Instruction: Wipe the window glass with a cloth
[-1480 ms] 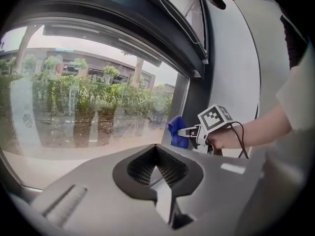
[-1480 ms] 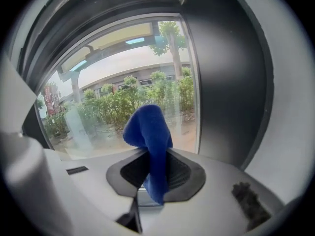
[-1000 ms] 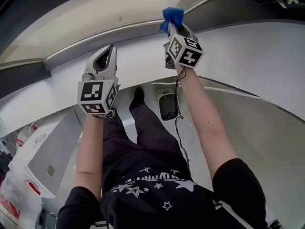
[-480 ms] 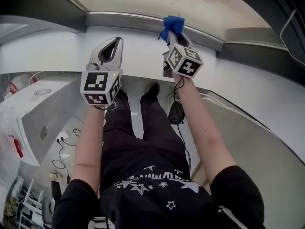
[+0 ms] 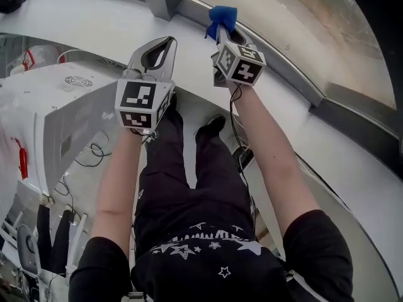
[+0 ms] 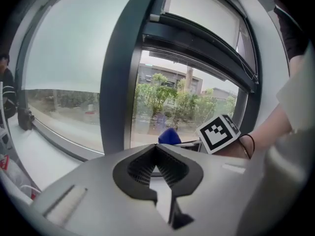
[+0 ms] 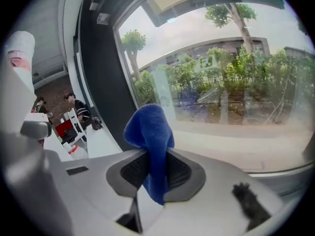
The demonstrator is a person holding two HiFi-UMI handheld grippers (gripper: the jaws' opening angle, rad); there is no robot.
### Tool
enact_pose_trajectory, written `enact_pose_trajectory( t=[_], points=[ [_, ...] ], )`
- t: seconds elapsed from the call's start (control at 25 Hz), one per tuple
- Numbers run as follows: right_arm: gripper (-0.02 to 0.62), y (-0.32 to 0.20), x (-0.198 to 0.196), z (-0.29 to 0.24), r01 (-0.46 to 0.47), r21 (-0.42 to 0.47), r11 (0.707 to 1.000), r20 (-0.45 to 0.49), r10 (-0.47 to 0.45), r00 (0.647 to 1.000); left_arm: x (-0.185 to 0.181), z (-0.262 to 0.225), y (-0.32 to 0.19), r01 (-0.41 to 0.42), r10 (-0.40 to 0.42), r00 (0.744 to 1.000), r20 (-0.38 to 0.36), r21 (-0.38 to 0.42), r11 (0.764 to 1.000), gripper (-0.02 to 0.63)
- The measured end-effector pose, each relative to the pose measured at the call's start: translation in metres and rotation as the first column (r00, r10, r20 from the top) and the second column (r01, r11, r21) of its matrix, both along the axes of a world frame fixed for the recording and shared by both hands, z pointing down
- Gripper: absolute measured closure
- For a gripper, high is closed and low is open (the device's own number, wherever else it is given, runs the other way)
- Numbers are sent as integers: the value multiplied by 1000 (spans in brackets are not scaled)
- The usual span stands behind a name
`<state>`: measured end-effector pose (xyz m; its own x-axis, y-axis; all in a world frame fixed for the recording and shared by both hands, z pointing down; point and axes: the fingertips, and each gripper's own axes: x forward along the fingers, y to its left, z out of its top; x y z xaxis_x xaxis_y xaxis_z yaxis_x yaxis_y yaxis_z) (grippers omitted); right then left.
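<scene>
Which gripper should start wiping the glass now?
Right. The right gripper is shut on the blue cloth near the window glass; the left gripper is shut on nothing.

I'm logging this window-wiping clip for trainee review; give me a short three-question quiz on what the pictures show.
1. Which tongs grip the small blue fleece cloth?
2. True or false: the left tongs are wide open.
3. Beyond the clear window glass stand: A) trees and a building; B) a brick wall; C) a row of lorries.

Key: 1. The right tongs. 2. False; they are shut and hold nothing. 3. A.
</scene>
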<state>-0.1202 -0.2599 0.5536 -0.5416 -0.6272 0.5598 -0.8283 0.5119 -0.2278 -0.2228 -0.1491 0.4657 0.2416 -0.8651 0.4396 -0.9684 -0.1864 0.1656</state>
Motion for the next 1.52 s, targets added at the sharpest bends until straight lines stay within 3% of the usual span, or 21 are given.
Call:
enact_pose_trajectory(
  t=[0.16,0.32,0.64,0.76,1.08,1.52],
  points=[
    [520,-11,-49,20,80,6,997,-21,-80,997,-29,8,1,58,-57,998,-29,3,998,597],
    [520,-19,-76,47,92,-39,995,-16,-93,996,-40,19,-1,51,-52,998,-30,-4,999,597],
    [520,-50,-90,70,25,-59,998,15,-24,1000,-47,33,-17,41,-41,999,-14,-19,999,597],
    [520,-53,-84,73,38,-57,998,2,-38,999,-37,40,-25,18,-18,1000,-20,-33,999,597],
    [520,-53,-21,89,31,-78,996,-53,-35,998,14,55,-47,-62,60,998,-34,-67,996,597],
    [520,-45,139,104,-141,-94,986,-104,132,986,130,74,-61,-246,244,969,-34,-108,963,597]
  ],
)
